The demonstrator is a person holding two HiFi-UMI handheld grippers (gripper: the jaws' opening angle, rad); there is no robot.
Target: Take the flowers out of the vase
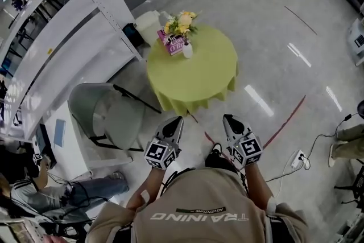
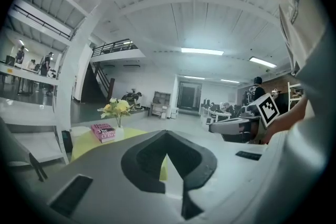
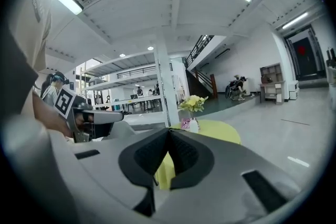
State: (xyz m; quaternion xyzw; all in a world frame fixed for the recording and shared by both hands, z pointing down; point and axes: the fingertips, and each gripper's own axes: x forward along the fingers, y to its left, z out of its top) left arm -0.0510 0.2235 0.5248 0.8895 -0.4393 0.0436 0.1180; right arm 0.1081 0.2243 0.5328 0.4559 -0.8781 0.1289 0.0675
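Observation:
Yellow flowers (image 1: 181,23) stand in a small white vase (image 1: 187,50) at the far left edge of a round table (image 1: 199,74) with a yellow-green cloth. A pink book (image 1: 172,42) leans beside the vase. Both grippers are held close to my body, short of the table's near edge. The left gripper (image 1: 173,124) and the right gripper (image 1: 230,121) point toward the table, each shut with nothing between the jaws. The left gripper view shows the flowers (image 2: 116,107) far ahead, beyond the shut jaw tips (image 2: 167,135). In the right gripper view the flowers (image 3: 192,103) are likewise distant, past the tips (image 3: 169,131).
A grey folding chair (image 1: 108,114) stands left of the table, next to white shelving (image 1: 74,25). A white container (image 1: 147,24) sits on the floor behind the table. A person sits at lower left (image 1: 34,185). Red floor tape (image 1: 284,122) and cables (image 1: 301,159) lie to the right.

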